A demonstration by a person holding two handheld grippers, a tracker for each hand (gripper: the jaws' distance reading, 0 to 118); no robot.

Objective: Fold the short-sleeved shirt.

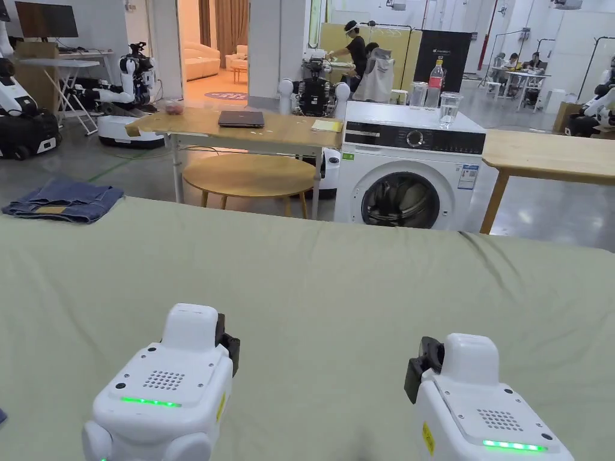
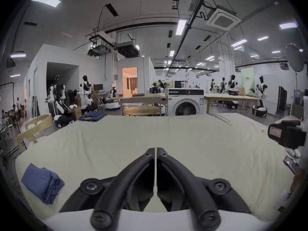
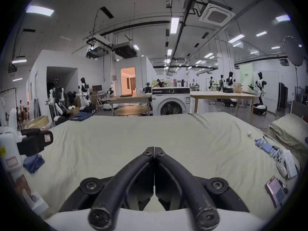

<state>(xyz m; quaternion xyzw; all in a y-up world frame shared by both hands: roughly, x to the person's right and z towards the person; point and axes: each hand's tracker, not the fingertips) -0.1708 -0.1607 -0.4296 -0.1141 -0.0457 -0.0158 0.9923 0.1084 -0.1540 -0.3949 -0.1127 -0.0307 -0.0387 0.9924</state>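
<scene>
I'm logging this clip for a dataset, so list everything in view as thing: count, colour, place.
bed sheet: 1, pale green, spread across the near foreground
folded denim garment: 1, blue, far left corner of the sheet
blue garment: 1, blue, bunched on the sheet at near left
phone: 1, dark, sheet's right edge
washing machine: 1, white, beyond the sheet
bottle: 1, clear with red cap, on the washing machine
laptop: 1, dark, closed, on the wooden table
wooden table: 1, light brown, behind the sheet
round table: 1, light wood, under the wooden table
left gripper: 1, white body, black jaws closed, empty
right gripper: 1, white body, black jaws closed, empty
</scene>
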